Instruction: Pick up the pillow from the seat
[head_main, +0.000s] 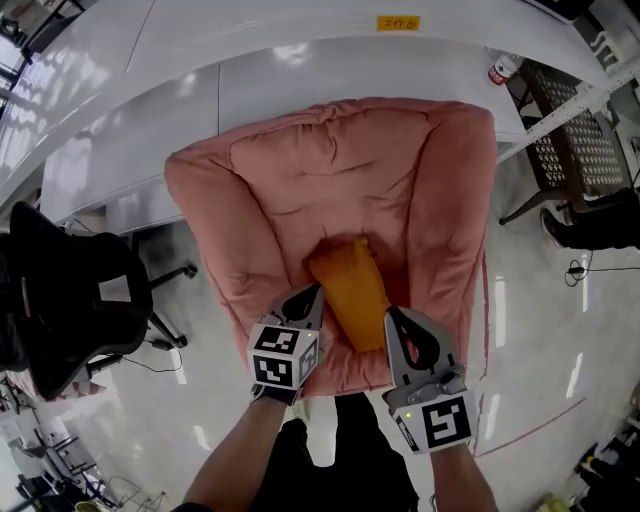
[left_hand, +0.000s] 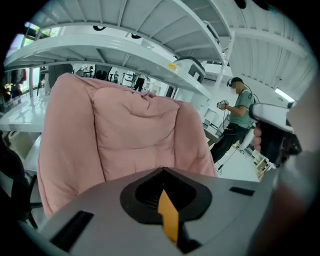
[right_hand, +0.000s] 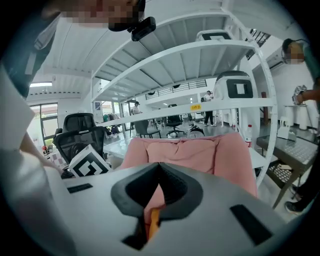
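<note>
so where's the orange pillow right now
The orange pillow is centre of the head view, at the seat front of the pink armchair, pinched by left gripper and right gripper.

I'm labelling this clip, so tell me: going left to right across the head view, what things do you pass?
Black office chair → left gripper → orange pillow → right gripper → black mesh chair. The pink armchair spans the middle, so it has no single place.

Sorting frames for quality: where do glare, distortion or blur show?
Head view: glare streaks the white table and floor. Left gripper view: fisheye curves the shelves, corners black. Right gripper view: right gripper soft, pink chair sharper.
</note>
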